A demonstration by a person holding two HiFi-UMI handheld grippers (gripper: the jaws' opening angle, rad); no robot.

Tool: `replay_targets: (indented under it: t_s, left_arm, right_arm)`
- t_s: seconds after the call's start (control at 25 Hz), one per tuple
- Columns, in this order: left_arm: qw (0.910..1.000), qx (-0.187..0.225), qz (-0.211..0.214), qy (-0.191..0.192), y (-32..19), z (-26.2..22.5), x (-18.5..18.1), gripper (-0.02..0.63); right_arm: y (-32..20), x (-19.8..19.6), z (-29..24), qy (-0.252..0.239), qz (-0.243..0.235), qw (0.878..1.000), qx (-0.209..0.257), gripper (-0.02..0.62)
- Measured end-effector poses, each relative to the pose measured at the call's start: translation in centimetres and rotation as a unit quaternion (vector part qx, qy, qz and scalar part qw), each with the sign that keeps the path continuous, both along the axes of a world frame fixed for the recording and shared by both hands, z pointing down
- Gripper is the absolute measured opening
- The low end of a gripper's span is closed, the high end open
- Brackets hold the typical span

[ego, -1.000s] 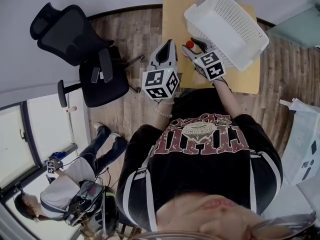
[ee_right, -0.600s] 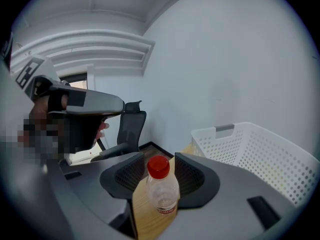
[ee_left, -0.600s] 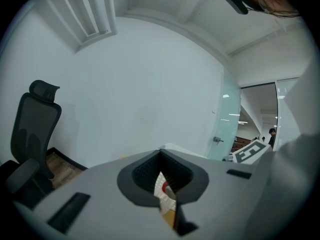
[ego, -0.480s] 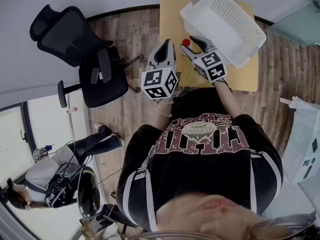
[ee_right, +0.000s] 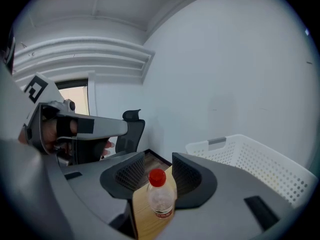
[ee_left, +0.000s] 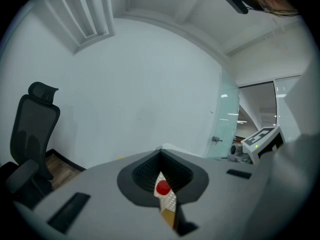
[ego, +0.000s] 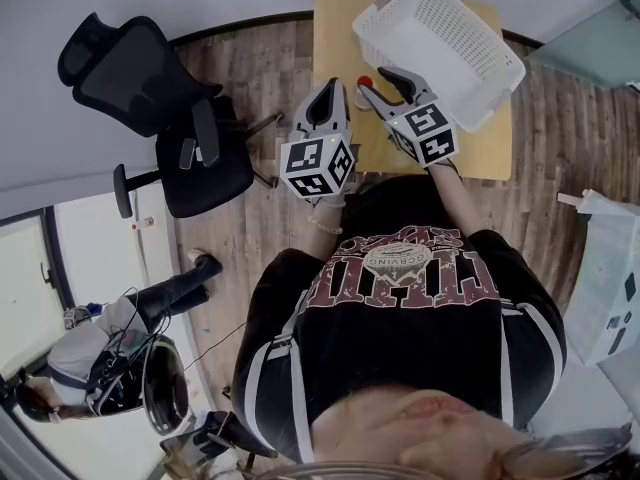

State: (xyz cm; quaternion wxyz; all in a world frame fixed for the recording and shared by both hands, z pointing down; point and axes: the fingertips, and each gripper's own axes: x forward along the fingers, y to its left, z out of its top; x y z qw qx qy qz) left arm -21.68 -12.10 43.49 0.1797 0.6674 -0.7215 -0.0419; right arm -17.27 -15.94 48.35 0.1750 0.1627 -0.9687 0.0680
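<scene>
A small clear bottle with a red cap stands on the wooden table, its cap showing red from above. My right gripper is open, one jaw on each side of the bottle and apart from it. It shows in the head view beside a white perforated basket. My left gripper hovers over the table's left edge, shut and holding nothing. Through the thin slit of the left gripper, the red cap and a strip of the basket are seen.
A black office chair stands on the wood floor left of the table. A seated person with gear is at the lower left. The basket fills the table's right side. A glass door is beyond.
The bottle now looks slightly smaller and lower between my right jaws. Its red cap has come into sight through the left gripper's slit. The seated person has shifted.
</scene>
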Motion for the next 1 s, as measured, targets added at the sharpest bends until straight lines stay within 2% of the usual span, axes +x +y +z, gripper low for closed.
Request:
replay_targets:
  t_s: [0.56,1.0]
  left_arm:
    - [0.9996,0.006,0.024,-0.01,-1.1,-0.7,2.6,0.041]
    - [0.9983,0.014,0.054,-0.015,-2.1,-1.4,4.9,0.041]
  right_arm:
    - [-1.4,3.2,-3.6,-0.042,0.034,0.998,0.017,0.175]
    - [-2.2,5.6,-5.2,-0.057,0.063,0.996,0.031,0.131]
